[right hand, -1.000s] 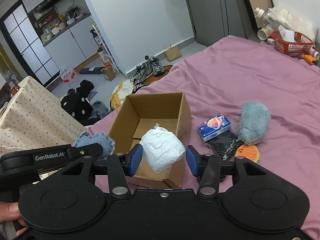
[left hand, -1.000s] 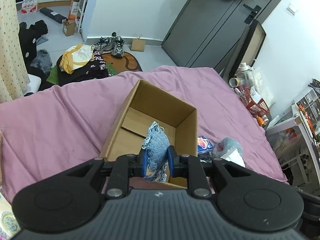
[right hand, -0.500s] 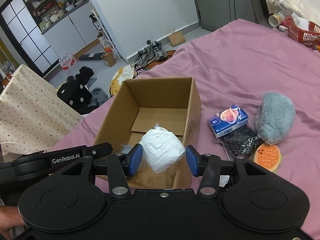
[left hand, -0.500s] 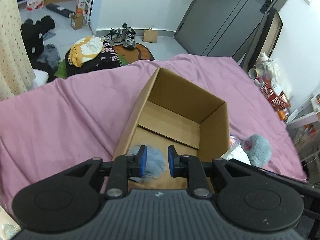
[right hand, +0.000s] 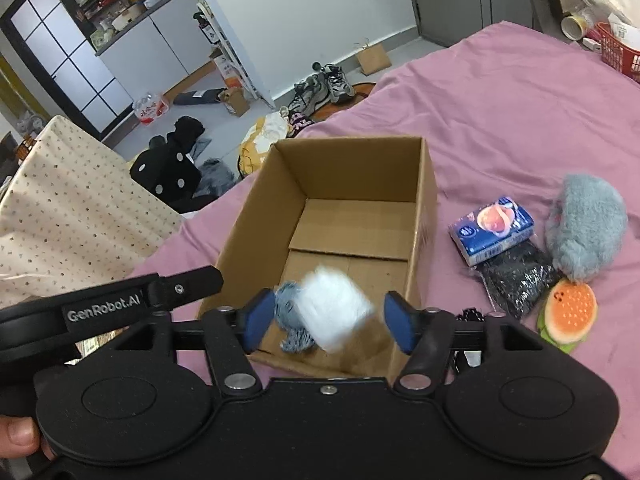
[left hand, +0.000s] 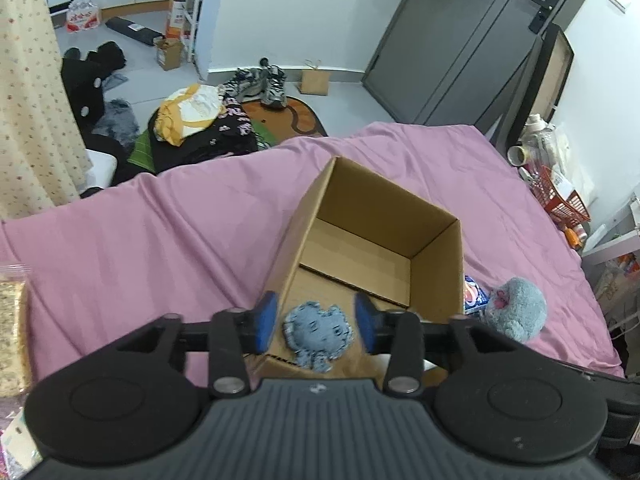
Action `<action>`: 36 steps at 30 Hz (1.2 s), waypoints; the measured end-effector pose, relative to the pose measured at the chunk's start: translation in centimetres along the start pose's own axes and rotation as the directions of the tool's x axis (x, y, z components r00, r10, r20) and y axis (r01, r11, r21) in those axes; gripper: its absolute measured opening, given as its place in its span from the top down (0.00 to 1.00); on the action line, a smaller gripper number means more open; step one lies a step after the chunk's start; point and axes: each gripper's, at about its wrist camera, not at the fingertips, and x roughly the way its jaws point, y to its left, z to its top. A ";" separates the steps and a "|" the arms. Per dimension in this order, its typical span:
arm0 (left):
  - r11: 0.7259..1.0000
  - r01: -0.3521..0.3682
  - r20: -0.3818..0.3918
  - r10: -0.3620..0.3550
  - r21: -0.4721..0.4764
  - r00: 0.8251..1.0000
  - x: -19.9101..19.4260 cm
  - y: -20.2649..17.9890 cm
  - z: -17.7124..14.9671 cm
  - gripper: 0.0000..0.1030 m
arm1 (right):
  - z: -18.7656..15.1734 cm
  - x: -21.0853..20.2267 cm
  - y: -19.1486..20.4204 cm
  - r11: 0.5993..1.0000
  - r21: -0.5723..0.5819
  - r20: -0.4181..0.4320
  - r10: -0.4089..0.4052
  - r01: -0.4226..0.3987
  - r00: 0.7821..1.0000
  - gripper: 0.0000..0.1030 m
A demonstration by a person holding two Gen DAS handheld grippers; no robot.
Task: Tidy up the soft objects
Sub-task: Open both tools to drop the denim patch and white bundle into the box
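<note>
While our left gripper gapes over the cardboard box, a blue knitted piece lies inside; our right gripper is spread too. A blurred white bundle sits between its fingers, untouched.

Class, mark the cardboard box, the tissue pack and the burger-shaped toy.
cardboard box (right hand: 424, 184), right wrist view, right wall.
tissue pack (right hand: 492, 230), right wrist view, printed top face.
burger-shaped toy (right hand: 568, 310), right wrist view, orange top.

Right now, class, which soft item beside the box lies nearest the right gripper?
The orange burger-shaped squishy toy; the grey plush and tissue pack lie farther off.
</note>
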 end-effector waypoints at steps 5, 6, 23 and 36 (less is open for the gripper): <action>0.998 -0.056 0.003 0.056 0.010 0.998 -1.3 -0.3 -0.2 0.20 | -0.2 -1.9 -0.4 1.000 -0.002 0.021 -0.021 0.021 1.000 0.33; 0.998 -0.060 -0.002 0.060 0.009 0.998 -1.4 -0.3 -0.2 0.19 | -0.2 -2.1 -0.5 0.999 -0.007 0.027 -0.032 0.032 0.999 0.32; 0.994 -0.054 0.096 0.045 0.097 0.994 -6.5 -5.2 -2.4 0.00 | -2.3 -9.3 -4.7 0.996 -0.010 0.114 -0.092 0.093 0.989 0.00; 0.991 -0.047 0.043 0.042 0.123 0.998 -7.0 -9.6 -5.0 0.00 | -4.2 -12.1 -10.6 0.996 0.089 0.129 -0.036 0.024 0.991 0.00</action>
